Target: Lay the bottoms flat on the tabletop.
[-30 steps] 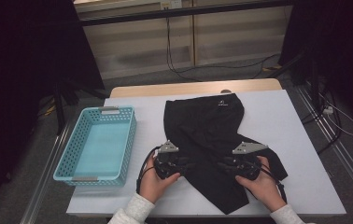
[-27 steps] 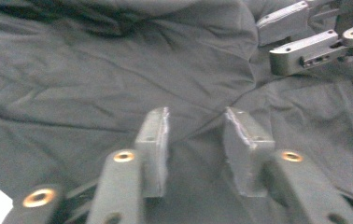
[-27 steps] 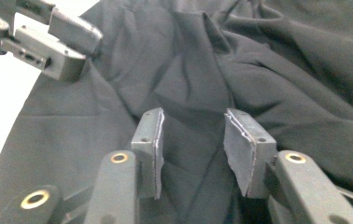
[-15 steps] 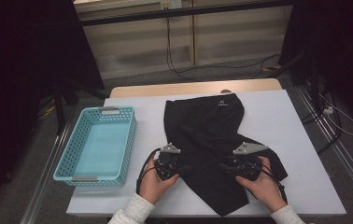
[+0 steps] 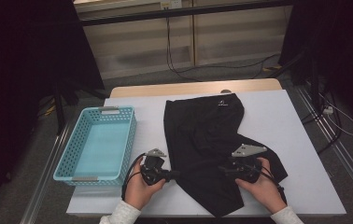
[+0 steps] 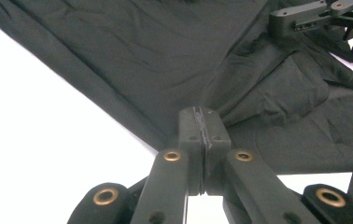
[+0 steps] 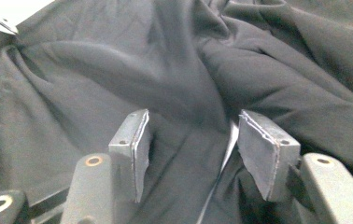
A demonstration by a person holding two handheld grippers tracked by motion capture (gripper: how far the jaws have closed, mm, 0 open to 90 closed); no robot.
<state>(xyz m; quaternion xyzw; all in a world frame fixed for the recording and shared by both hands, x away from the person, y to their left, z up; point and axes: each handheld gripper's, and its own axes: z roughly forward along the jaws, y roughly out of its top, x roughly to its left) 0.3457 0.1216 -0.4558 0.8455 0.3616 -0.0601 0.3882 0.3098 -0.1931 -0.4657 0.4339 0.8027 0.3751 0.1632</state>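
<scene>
Surface: white tabletop (image 5: 300, 140) in a dim room, cables on the floor beyond.
Left hand-held gripper (image 6: 201, 122): near edge, jaws clenched on the hem of the black fabric garment (image 5: 207, 135), which looks like shorts.
Right hand-held gripper (image 7: 191, 149): jaws apart, just opened further, cloth lying between, not pinched.
Garment: mid-tabletop, spread flat, waistband at the far side.
Handling: likely light, limp, drapes; grasp edges or corners.
Beside: empty turquoise perforated plastic basket (image 5: 67, 161), left.

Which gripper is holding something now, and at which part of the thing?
The left gripper is shut on the black garment, pinching its left edge near the hem. The right gripper is open above the cloth; its jaws have just been opening.
</scene>
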